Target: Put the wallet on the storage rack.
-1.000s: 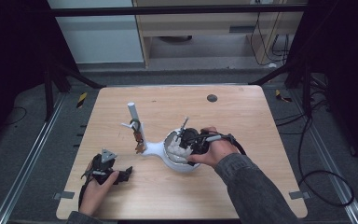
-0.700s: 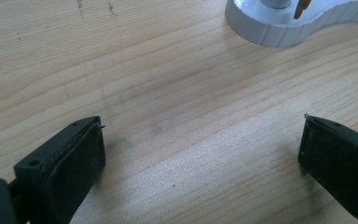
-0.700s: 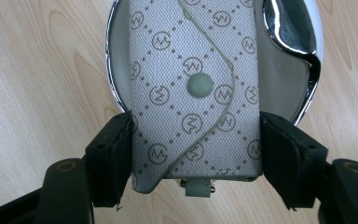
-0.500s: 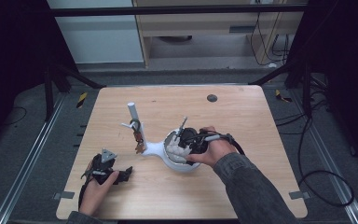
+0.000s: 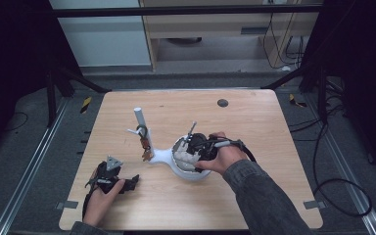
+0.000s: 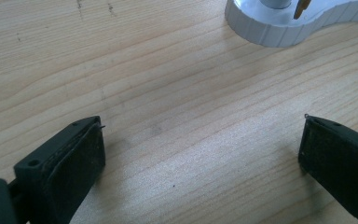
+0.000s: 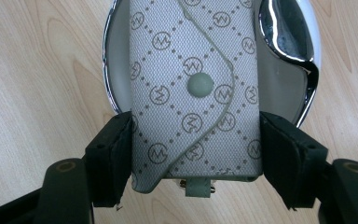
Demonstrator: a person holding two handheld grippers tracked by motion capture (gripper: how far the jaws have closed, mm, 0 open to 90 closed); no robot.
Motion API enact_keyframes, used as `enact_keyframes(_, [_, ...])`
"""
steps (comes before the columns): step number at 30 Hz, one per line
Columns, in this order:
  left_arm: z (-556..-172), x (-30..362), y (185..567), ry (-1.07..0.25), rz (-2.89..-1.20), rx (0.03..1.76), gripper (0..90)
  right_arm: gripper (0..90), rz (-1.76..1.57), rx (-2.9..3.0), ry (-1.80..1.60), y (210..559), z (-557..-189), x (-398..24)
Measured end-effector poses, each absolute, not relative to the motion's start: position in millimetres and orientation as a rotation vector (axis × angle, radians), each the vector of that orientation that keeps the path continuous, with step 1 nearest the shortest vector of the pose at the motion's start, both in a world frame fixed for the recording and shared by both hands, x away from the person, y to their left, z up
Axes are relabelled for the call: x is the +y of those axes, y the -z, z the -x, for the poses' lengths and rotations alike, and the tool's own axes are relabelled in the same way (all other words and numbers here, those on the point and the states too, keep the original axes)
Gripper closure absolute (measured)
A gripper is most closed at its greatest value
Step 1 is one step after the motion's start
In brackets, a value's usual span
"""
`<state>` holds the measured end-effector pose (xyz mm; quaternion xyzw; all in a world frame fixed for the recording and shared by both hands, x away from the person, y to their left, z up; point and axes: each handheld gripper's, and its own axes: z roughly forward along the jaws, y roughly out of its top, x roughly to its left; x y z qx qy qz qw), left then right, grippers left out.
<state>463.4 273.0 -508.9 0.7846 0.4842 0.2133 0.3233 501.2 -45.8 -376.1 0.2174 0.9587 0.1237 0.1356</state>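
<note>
Nothing has moved since 1 second ago: the right gripper (image 7: 196,140) stays clamped on the patterned key pouch (image 7: 193,88) over the white dish (image 7: 114,100). The left gripper (image 6: 200,154) rests released. Lifting carelessly could probably drag the dish or topple its stand (image 5: 141,122).

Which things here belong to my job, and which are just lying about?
In the job:
- patterned key pouch, clamped in the right gripper
- white dish on the stand, under the pouch

Lying about:
- left gripper, jaws open on the table
- dark round spot
</note>
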Motion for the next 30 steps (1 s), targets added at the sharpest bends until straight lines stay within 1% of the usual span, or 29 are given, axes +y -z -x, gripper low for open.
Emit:
enact_keyframes(20, [-463.6,272.9,508.9,-0.559,-2.059,1.270,0.0,30.5,-0.642,2.782,-0.340,379.8,-505.1,-43.7])
enact_keyframes(22, [-463.6,272.8,508.9,-0.559,-2.058,1.270,0.0,29.2,-0.654,2.784,-0.348,381.7,-505.9,-42.1])
enact_keyframes(24, [-463.6,272.8,508.9,-0.559,-2.058,1.270,0.0,22.8,-0.662,2.776,-0.398,382.3,-506.6,-40.3])
enact_keyframes(25, [-463.6,272.8,508.9,-0.560,-2.059,1.270,0.0,21.5,-0.666,2.773,-0.418,381.8,-506.8,-39.7])
enact_keyframes(30, [-463.6,272.9,509.0,-0.559,-2.060,1.268,0.0,21.5,-0.667,2.767,-0.436,377.8,-503.6,-39.2])
